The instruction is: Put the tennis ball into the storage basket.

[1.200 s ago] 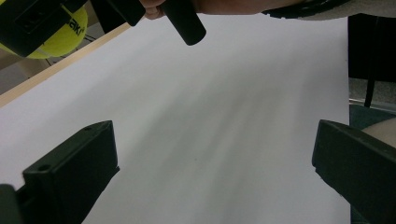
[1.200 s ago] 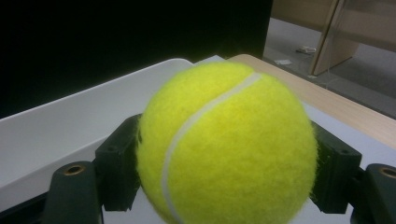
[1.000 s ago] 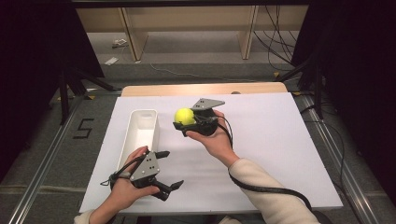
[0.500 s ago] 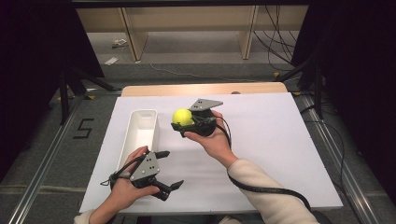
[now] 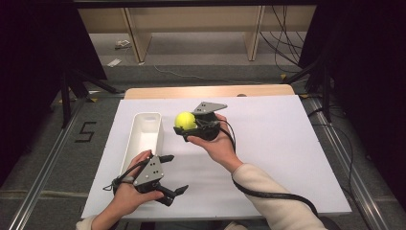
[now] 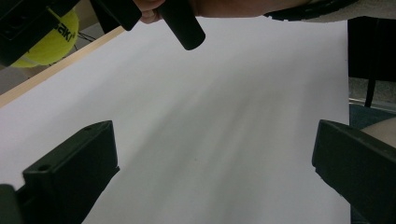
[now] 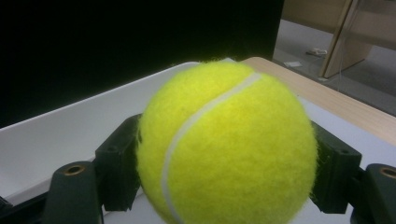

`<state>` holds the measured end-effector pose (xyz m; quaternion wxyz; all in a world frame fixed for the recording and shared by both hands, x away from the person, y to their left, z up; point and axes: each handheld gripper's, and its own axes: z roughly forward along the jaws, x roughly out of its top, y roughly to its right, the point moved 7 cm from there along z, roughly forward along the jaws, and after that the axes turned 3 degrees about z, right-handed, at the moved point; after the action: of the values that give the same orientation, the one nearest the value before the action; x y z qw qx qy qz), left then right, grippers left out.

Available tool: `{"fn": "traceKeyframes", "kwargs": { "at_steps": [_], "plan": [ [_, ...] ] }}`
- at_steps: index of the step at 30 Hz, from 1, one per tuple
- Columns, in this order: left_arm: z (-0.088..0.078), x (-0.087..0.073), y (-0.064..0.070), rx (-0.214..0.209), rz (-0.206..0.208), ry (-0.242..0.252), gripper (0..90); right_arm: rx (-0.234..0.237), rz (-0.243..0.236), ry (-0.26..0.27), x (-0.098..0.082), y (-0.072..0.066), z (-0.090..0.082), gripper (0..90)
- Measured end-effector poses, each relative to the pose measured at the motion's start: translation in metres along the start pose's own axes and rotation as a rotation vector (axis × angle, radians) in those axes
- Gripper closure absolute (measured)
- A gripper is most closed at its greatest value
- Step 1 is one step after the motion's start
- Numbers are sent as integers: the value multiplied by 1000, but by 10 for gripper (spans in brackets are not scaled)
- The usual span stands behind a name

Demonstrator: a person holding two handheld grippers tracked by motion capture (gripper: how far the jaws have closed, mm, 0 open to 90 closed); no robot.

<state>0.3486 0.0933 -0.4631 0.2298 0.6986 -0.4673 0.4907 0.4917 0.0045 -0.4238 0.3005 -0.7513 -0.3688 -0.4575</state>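
Tennis ball | clamped in right hand-held gripper | left hand-held gripper agape | lettering partly hidden

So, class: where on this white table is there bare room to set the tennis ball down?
Free: the white table right of the right gripper holding the tennis ball, and inside the white bin. Crowded: near the left gripper beside the bin.

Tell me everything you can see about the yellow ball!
The tennis ball is bright yellow-green and fuzzy like felt, with a curved white seam across it and some dark printed letters on one side. It looks round and undented. The right gripper clamps it between its two black jaws, one on each side, holding it above the white table, just beside the white tray.
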Motion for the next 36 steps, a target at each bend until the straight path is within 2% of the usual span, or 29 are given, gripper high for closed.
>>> {"fn": "traceKeyframes", "kwargs": {
  "at_steps": [36],
  "plan": [
    [0,0,1,-2,3,-1,0,40,-14,4,5,-16,5,261]
  ]
}}
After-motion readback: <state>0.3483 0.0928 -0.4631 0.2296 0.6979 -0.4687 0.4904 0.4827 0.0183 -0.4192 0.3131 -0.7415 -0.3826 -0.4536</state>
